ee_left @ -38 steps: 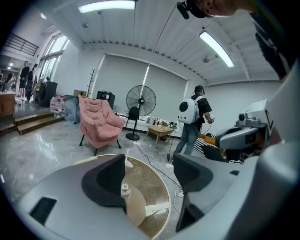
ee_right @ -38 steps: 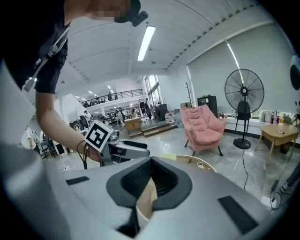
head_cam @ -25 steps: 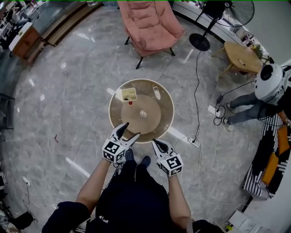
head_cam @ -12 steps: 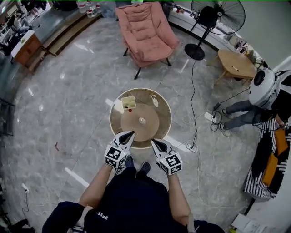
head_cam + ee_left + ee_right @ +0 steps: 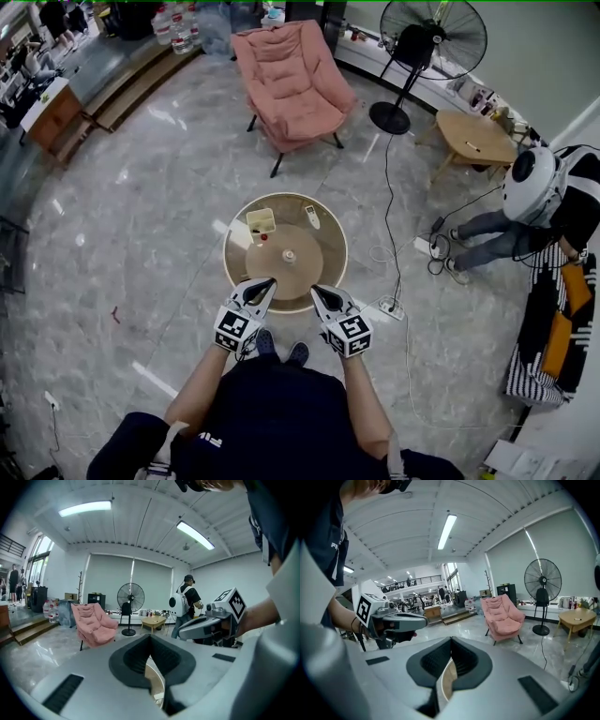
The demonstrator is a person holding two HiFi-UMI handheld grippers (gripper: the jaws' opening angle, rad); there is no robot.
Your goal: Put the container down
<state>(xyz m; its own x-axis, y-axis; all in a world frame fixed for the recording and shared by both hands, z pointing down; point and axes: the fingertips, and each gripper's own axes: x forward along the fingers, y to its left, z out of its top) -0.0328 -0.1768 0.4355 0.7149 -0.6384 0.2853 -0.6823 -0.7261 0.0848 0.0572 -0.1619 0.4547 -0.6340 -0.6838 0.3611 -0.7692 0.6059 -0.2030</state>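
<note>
The container (image 5: 262, 222) sat on the round bench (image 5: 330, 246), well ahead of the left gripper (image 5: 269, 282), whose jaws had just closed on nothing. The right gripper (image 5: 316, 291) beside it was clenched empty too. Set-down looked finished: best keep both clear.

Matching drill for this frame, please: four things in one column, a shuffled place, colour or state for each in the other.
1. container
2. armchair
3. fan
4. right gripper

A. pink
B. jaws together, nothing between them
C. on the round table
D. black, on a stand

Pairs: 1-C, 2-A, 3-D, 4-B
</note>
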